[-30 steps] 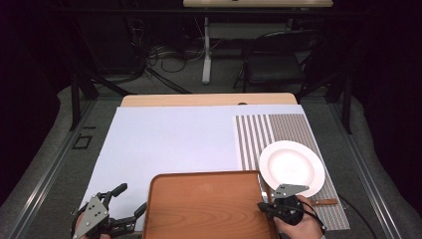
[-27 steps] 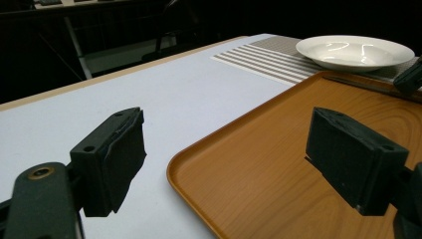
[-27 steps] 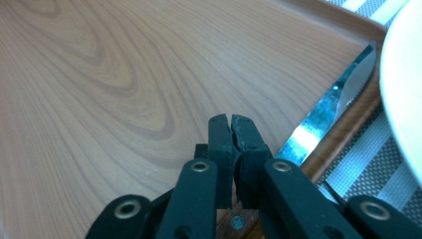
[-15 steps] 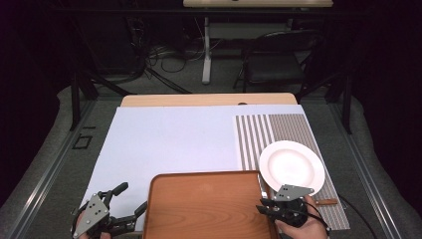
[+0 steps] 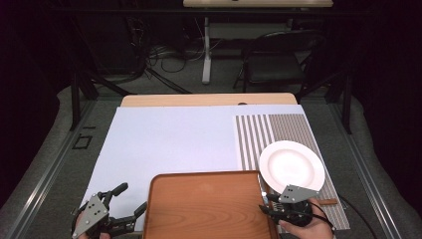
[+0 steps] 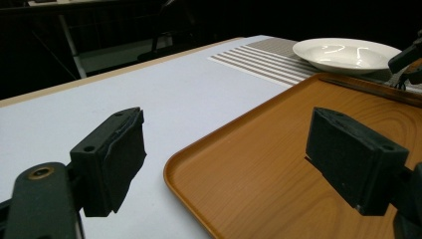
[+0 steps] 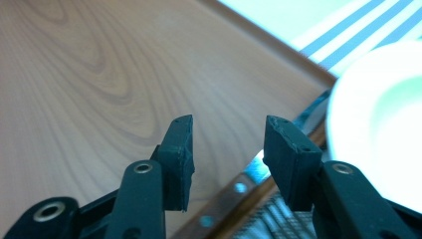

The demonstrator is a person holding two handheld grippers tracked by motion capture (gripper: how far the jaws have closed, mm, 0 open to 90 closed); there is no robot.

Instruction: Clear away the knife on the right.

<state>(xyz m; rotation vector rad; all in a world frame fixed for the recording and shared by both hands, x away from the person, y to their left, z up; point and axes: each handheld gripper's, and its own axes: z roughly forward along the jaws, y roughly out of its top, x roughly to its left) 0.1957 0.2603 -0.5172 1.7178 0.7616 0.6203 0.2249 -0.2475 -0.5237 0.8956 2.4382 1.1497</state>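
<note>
A brown wooden tray [image 5: 209,199] [image 6: 278,164] [image 7: 99,74] lies at the near edge of the table. Right of it a white plate [image 5: 291,167] [image 6: 348,52] [image 7: 383,129] rests on a striped placemat [image 5: 278,129]. A knife with a riveted brown handle [image 7: 234,194] [image 5: 328,201] lies along the tray's right rim. My right gripper [image 5: 263,203] [image 7: 229,134] hovers over that rim. Its jaws have just been opening, and the pads press on nothing. My left gripper [image 5: 133,196] [image 6: 229,149] stands wide open at the tray's left corner, with the rim between its jaws, untouched.
A pale sheet [image 5: 174,144] covers most of the tabletop, bare beyond the tray. The plate sits close to my right gripper's far side. A dark chair [image 5: 273,64] and table legs stand behind the table's far edge.
The right gripper's jaws have spread apart from shut, with the hand almost in place. The left gripper, tray and plate have not moved.
</note>
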